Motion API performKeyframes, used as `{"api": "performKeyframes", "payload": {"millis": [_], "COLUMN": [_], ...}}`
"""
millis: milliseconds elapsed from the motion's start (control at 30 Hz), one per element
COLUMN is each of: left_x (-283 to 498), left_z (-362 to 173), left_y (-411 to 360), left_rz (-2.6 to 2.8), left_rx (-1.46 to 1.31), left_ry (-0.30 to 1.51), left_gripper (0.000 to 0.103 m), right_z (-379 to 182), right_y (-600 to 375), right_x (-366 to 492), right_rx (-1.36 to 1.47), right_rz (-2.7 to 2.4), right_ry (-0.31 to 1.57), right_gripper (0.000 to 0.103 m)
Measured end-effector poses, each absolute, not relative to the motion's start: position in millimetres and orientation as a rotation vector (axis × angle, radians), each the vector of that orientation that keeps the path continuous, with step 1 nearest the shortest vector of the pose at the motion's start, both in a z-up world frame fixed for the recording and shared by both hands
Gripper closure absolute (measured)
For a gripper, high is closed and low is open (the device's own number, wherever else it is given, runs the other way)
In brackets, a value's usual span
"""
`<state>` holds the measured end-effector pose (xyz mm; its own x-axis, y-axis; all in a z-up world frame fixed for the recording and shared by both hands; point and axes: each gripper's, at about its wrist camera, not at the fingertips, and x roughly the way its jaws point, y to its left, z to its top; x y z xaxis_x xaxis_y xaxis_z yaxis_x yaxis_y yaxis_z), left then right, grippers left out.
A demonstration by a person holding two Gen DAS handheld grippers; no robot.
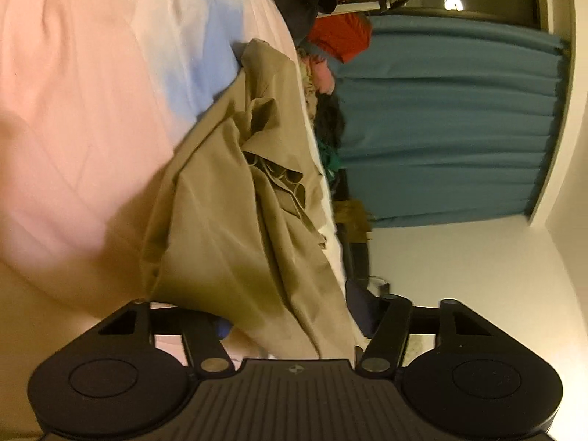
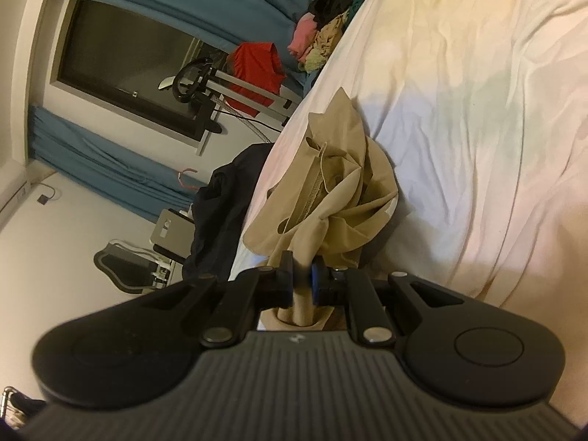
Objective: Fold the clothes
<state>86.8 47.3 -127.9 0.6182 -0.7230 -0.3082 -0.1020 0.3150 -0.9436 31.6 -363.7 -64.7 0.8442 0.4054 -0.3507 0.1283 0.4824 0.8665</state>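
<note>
The right tool point(image 2: 302, 275) pinches the tan garment point(image 2: 327, 191), which stretches lengthwise along the bed point(image 2: 477, 110) edge, while the left tool point(image 1: 294, 325) gapes open.

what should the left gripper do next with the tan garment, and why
Probably close the left gripper on the tan garment's near edge. Its jaws stand wide open around the fabric, while the right gripper already pinches a bunched corner, and the garment lies crumpled on the bed sheet.

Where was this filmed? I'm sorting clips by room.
Most likely a bedroom: a bed with a pale sheet, teal curtains at a dark window, and a laundry pile beyond the tan garment.
</note>
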Motion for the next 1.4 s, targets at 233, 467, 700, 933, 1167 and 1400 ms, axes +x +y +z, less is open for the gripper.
{"api": "performKeyframes", "payload": {"millis": [233,467,700,933,1167,1400], "left_x": [89,87,92,88,80,83], "left_z": [-145,-134,-134,-138,-129,-137], "left_y": [41,40,56,82,88,91], "left_rz": [-0.343,-0.358,-0.346,-0.316,-0.302,-0.289], "left_rx": [-1.174,-1.175,-1.197,-1.213,-1.176,-1.158], "left_ry": [0.925,0.853,0.839,0.847,0.808,0.866], "left_gripper": [0.094,0.095,0.095,0.095,0.096,0.073], "right_z": [-91,-121,-124,-106,-102,-100], "right_y": [-370,-370,-362,-368,-374,-373], "right_x": [36,41,42,37,38,41], "right_rx": [1.165,1.308,1.293,1.231,1.218,1.175], "right_rz": [0.115,0.084,0.081,0.095,0.092,0.092], "right_ry": [0.72,0.833,0.813,0.712,0.683,0.675], "right_gripper": [0.09,0.075,0.078,0.091,0.091,0.091]}}
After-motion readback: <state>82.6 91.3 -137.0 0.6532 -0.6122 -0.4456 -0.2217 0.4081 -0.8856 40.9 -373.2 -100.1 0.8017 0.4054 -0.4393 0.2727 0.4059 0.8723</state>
